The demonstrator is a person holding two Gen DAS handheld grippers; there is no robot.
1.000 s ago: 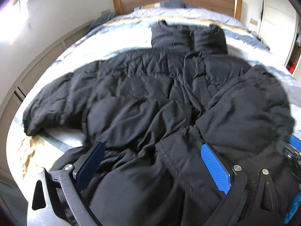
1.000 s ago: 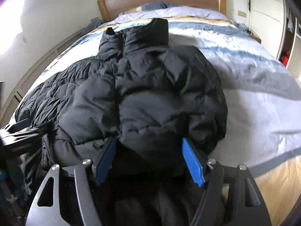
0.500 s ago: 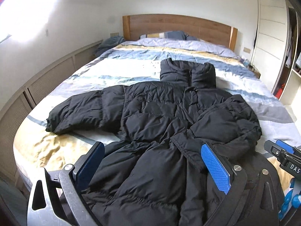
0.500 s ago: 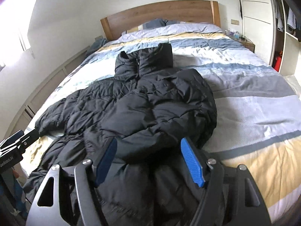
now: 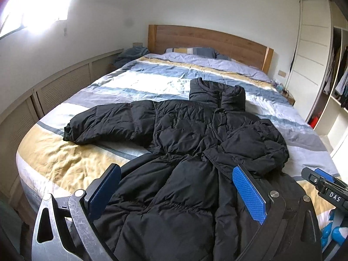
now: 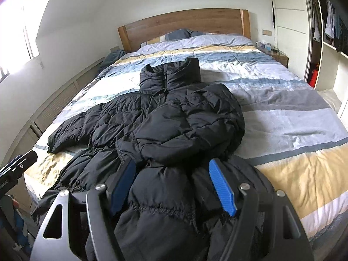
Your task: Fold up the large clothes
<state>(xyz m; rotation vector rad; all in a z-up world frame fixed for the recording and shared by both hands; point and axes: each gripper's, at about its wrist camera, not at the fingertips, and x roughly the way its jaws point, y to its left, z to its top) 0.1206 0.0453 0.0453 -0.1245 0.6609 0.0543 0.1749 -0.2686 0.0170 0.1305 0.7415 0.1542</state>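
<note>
A large black puffer jacket (image 5: 187, 134) lies front-up on the striped bed (image 5: 65, 158), collar toward the headboard. Its left sleeve (image 5: 104, 124) stretches out sideways. Its right sleeve (image 6: 180, 130) is folded across the chest. The hem hangs over the foot of the bed. My left gripper (image 5: 176, 187) is open, above the lower left part of the jacket, holding nothing. My right gripper (image 6: 171, 182) is open above the lower right part of the jacket (image 6: 165, 113), holding nothing. The right gripper's body also shows at the left wrist view's right edge (image 5: 326, 187).
A wooden headboard (image 5: 208, 37) and pillows (image 5: 191, 51) are at the far end. Slatted wall panels (image 5: 54, 91) run along the bed's left side. An open wardrobe (image 6: 330, 21) and a nightstand (image 6: 278, 56) stand on the right.
Both grippers have pulled back and up from the jacket toward the foot of the bed, so more of the room shows. The jacket lies as before, right sleeve folded over.
</note>
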